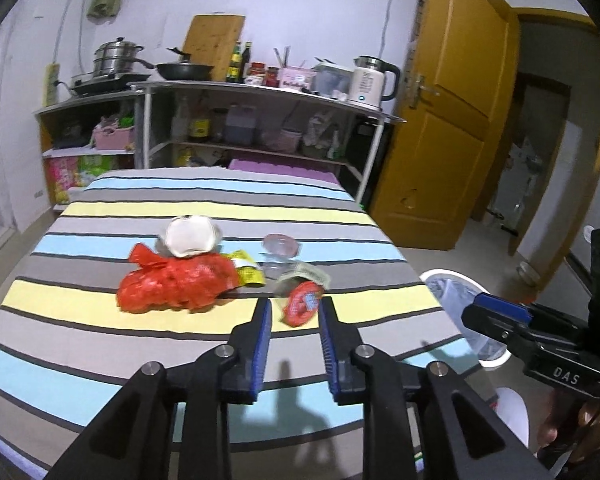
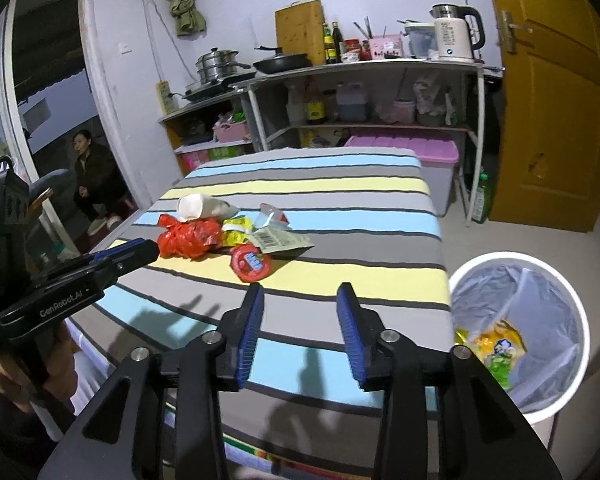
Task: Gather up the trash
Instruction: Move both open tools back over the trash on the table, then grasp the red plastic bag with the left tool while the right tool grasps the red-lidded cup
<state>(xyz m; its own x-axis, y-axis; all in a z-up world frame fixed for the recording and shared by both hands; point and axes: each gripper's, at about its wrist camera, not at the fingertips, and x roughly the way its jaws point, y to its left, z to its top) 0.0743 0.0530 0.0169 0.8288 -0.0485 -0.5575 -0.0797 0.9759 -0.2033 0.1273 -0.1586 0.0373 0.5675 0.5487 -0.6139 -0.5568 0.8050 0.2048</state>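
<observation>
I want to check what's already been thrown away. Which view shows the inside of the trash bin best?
The right wrist view: the white trash bin shows its clear liner and yellow wrappers inside. In the left wrist view, the right gripper covers most of it.

- A white electric kettle [image 2: 456, 34] stands at the right end of a metal shelf unit [image 2: 364, 66].
- A black frying pan [image 2: 282, 62] sits beside a stacked steel steamer pot [image 2: 216, 62].
- A wooden cutting board [image 2: 300, 32] leans against the wall.
- A pink-lidded storage box [image 2: 412, 148] sits under the shelf.
- A yellow door [image 2: 548, 92] stands at the right.
- A seated person [image 2: 94, 172] is in the doorway at left.
</observation>
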